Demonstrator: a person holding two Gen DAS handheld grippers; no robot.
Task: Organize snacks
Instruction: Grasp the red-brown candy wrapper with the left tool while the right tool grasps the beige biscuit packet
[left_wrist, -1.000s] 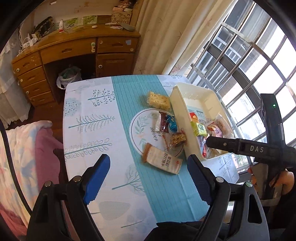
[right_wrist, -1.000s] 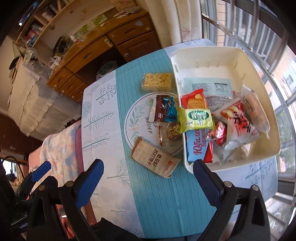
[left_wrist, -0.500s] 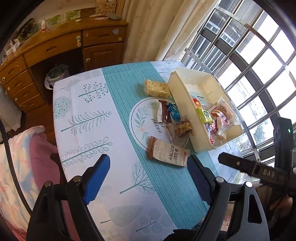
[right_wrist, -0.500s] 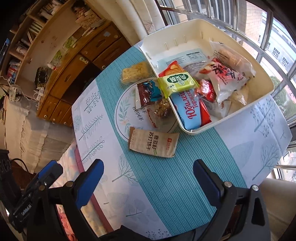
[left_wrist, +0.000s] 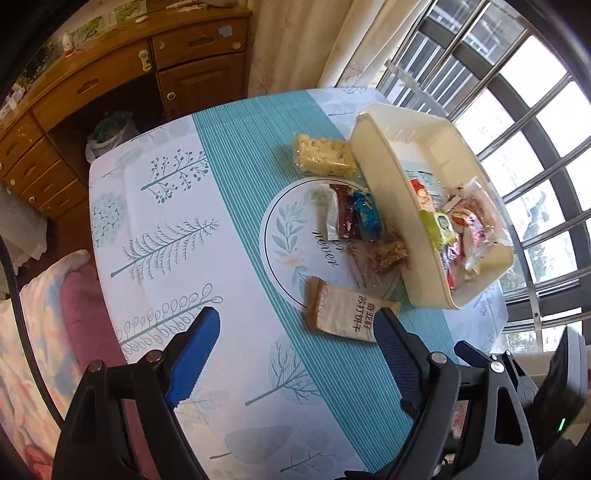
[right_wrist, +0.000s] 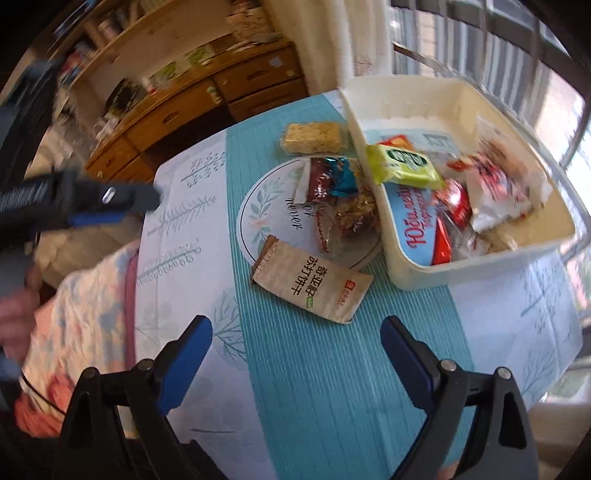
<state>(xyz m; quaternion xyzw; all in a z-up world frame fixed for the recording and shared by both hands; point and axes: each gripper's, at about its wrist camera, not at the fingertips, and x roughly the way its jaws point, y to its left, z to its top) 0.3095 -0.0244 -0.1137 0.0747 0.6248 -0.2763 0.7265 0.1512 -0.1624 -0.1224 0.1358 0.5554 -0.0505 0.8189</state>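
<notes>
- Both grippers have dropped closer to the table; my left gripper (left_wrist: 295, 350) and right gripper (right_wrist: 295, 350) hang spread wide, holding nothing.
- Nearest, the soda cracker packet (right_wrist: 312, 278) lies flat beside the white bin (right_wrist: 417, 266); light, crinkly, probably fragile, so I'd pinch an end seam.

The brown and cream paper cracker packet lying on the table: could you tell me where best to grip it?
The brown and cream paper cracker packet lies flat. Probably pinch across its narrow width near the cream end, coming from above with the open right gripper, which is nearest.
</notes>
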